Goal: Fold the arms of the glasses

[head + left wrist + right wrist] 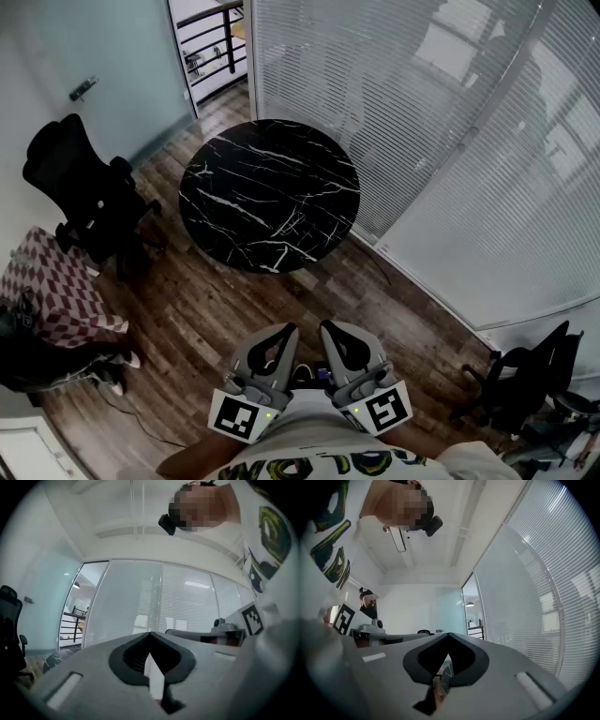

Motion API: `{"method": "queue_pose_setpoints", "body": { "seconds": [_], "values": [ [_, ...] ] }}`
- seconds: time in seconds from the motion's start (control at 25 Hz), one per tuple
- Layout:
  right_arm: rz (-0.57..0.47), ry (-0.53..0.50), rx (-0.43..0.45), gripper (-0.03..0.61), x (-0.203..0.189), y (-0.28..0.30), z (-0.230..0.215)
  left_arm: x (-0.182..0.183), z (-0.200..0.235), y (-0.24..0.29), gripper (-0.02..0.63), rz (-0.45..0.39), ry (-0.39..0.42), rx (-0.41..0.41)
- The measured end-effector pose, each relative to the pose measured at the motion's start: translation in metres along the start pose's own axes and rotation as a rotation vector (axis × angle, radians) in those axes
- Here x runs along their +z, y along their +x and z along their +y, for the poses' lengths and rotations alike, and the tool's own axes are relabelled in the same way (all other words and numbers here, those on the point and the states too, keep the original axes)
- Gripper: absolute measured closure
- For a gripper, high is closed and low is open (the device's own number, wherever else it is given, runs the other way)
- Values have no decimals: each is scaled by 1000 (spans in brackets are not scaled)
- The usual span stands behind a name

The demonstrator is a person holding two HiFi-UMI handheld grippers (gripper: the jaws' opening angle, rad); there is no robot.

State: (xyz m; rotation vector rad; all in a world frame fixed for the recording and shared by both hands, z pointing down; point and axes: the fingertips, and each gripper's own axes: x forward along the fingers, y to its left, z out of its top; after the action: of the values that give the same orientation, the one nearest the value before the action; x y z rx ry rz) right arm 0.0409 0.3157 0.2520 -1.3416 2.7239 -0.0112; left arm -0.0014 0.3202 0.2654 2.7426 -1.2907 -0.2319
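Left hand-held gripper (284, 330) and right hand-held gripper (330, 328), both pressed together and empty. A round black white-veined marble worktop (270, 195) lies well ahead, equally near both. No glasses in view.

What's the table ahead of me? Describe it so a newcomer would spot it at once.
Start at the long glass wall with white blinds; on the brown wooden floor just beside it stands the round black tabletop with white marble veins. It is the only round, veined surface, unlike the black office chair and the red-and-white checked cover to its left.
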Motion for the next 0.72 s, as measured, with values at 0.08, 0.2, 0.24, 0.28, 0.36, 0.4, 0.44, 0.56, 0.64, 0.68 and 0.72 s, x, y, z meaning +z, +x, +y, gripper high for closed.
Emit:
{"method": "queue_pose_setpoints", "body": {
  "seconds": [0.08,0.2,0.24,0.28,0.36,0.4,0.44,0.56,0.64,0.68,0.72],
  "values": [
    [18,2,-1,577,-4,-3,-2,0,-2,1,611,2,-5,-2],
    [22,5,-2,577,-5,-5,-4,-2,-4,2,611,6,-7,-1],
    [19,10,-4,577,-5,-6,-5,-3,-4,2,611,7,-8,1],
    [16,20,-6,577,-5,-7,-6,-3,-5,2,611,7,-10,3],
    [11,44,-13,577,-6,-10,-9,-5,-6,3,611,12,-13,5],
    [8,51,-16,577,-6,-12,-11,-6,-8,4,611,14,-11,4],
    [7,52,-19,577,-6,-14,-13,-6,-10,5,611,14,-9,2],
    [2,51,-26,577,-3,-22,-21,-6,-18,11,611,12,-6,-1],
    [-4,51,-33,577,-2,-29,-28,-8,-25,15,611,18,-4,-1],
    [-5,53,-37,577,-1,-33,-31,-10,-28,16,611,22,-4,0],
    [-4,56,-39,577,-2,-37,-34,-11,-33,18,611,25,-5,1]
  ]
}}
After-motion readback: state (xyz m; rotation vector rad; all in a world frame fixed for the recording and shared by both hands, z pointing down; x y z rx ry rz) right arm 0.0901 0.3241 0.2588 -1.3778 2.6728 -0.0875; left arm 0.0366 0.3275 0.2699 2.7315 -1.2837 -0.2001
